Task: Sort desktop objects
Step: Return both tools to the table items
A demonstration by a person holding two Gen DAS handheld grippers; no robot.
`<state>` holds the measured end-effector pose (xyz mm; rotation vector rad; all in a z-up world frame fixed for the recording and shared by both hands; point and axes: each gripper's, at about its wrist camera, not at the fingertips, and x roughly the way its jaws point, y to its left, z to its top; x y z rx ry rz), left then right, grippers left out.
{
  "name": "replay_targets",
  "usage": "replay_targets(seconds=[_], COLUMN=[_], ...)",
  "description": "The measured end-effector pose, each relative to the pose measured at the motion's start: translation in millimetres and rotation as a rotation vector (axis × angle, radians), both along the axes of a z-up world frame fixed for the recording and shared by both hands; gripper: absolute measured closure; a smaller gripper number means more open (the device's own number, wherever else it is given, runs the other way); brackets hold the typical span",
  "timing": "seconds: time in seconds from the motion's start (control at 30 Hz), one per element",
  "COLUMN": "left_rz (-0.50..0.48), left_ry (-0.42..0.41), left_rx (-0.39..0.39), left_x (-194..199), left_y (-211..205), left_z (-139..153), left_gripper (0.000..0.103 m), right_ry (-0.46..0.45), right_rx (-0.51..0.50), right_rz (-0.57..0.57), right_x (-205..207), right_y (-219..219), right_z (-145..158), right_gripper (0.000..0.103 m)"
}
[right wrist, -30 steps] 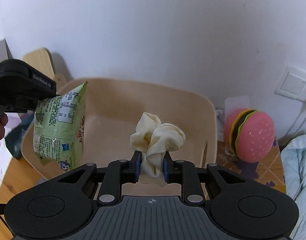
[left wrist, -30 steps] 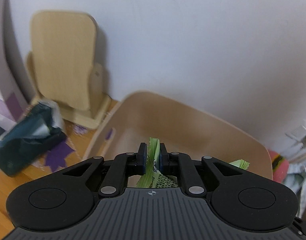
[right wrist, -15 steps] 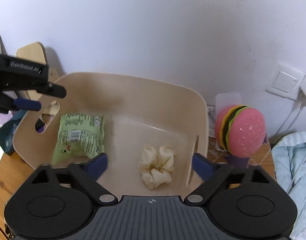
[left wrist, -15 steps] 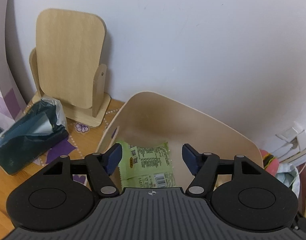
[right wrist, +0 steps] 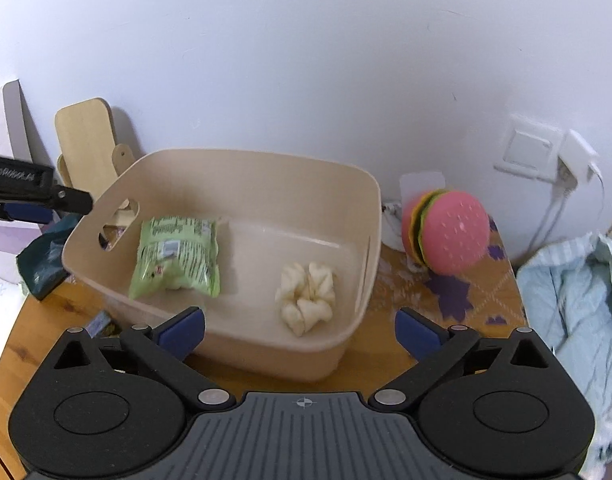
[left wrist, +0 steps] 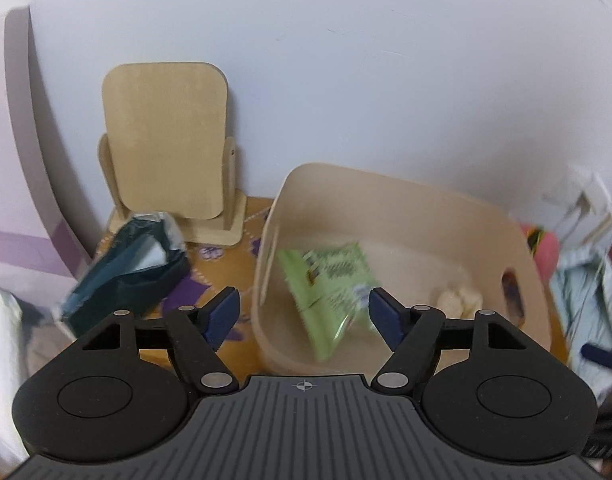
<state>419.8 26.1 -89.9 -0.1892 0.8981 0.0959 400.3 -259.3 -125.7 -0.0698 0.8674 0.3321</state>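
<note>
Left gripper (left wrist: 304,314): jaws are seen widely parted and opening further, with nothing pressed between the blue pads; it is held above the near-left corner of the bin.
Right gripper (right wrist: 300,330): jaws are spread very wide and opening, nothing is gripped; it is held over the near wall of the bin.
Beige plastic bin with cut-out handles (right wrist: 242,160): set on the worktop against the white wall; both task things lie inside it.
Green printed snack packet (right wrist: 176,256): laid flat on the bin floor in the left half, beyond and left of the right gripper; in the left wrist view (left wrist: 330,284) it appears blurred, just beyond the gap between the left gripper's pads, untouched by them.
Cream crumpled cloth bundle (right wrist: 306,296): rested on the bin floor in the right half, straight ahead of the right gripper and apart from the packet; in the left wrist view (left wrist: 460,302) only its top is seen, behind the right-hand pad.
Wooden worktop (right wrist: 390,364): partly covered by an orange mat with purple flowers.
Pale wooden stand (left wrist: 166,148): stood upright at the wall, left of the bin.
Dark teal pouch (left wrist: 126,276): laid left of the bin, in front of the stand.
Pink burger-shaped toy (right wrist: 450,236): placed right of the bin, near the wall.
</note>
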Motion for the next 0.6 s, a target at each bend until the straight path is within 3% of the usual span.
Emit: replay_targets(seconds=[0.27,0.6], left_rz=[-0.13,-0.158], left_ry=[0.065,0.151], left_rx=[0.08,0.21], left_x=[-43,-68], left_y=[10,28], left_z=[-26,-60], left_gripper=[0.03,0.03], right_ry=[0.109,0.221], right_rx=[0.054,0.032], right_rz=[-0.084,-0.147], right_x=[-40,-78], right_y=[-17,-21], right_z=[-25,-61], right_gripper=[0.0,0.0])
